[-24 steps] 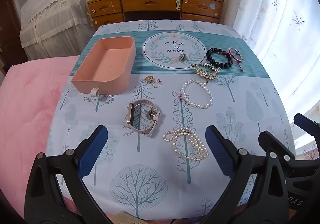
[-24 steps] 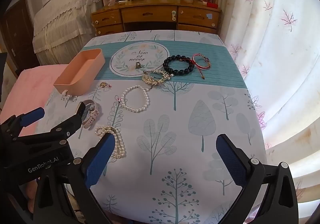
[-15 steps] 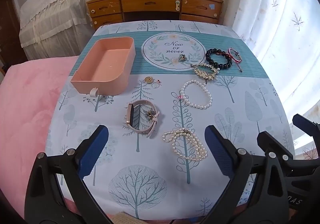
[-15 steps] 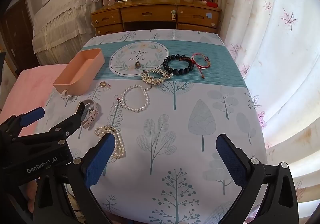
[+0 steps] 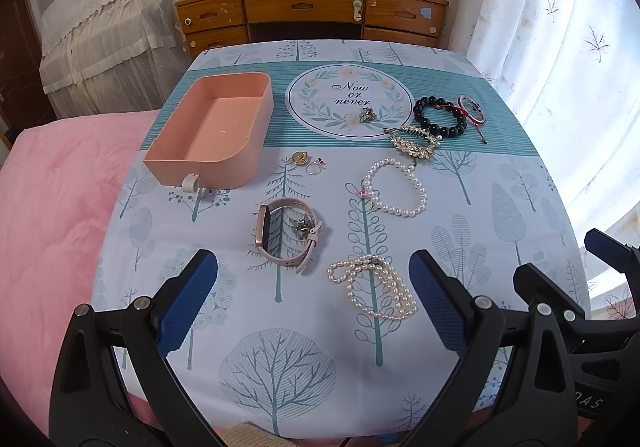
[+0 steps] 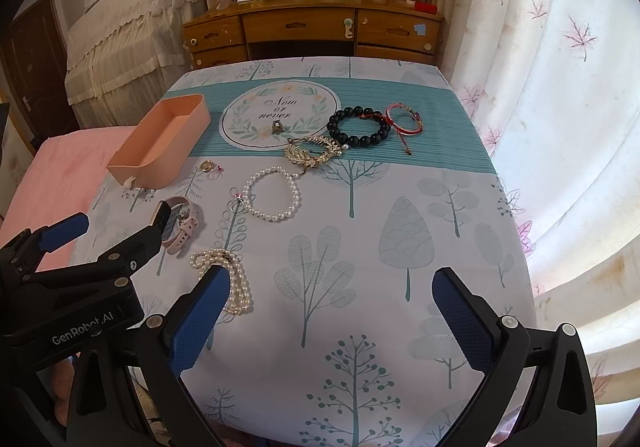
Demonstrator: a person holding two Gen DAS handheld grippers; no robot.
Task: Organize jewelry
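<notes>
An empty pink tray [image 5: 236, 87] [image 6: 160, 163] sits at the table's left. Jewelry lies loose on the cloth: a pink watch [image 5: 286, 237] [image 6: 180, 219], a bunched pearl necklace [image 5: 374, 285] [image 6: 232, 279], a pearl bracelet [image 5: 394, 187] [image 6: 274, 193], a gold leaf piece [image 5: 412, 141] [image 6: 312, 151], a black bead bracelet [image 5: 440, 117] [image 6: 358, 127], a red cord bracelet [image 5: 472, 113] [image 6: 404, 119], a gold pendant and a ring [image 5: 308, 163], and a small ring [image 5: 366, 114] on the round print. My left gripper [image 5: 312, 299] and right gripper [image 6: 332, 311] hover open over the near edge, both empty.
A tree-print cloth [image 6: 400, 207] covers the table. A pink blanket [image 5: 52, 207] lies to the left, a white curtain [image 6: 560, 87] hangs on the right, and a wooden desk [image 5: 312, 11] stands behind the table.
</notes>
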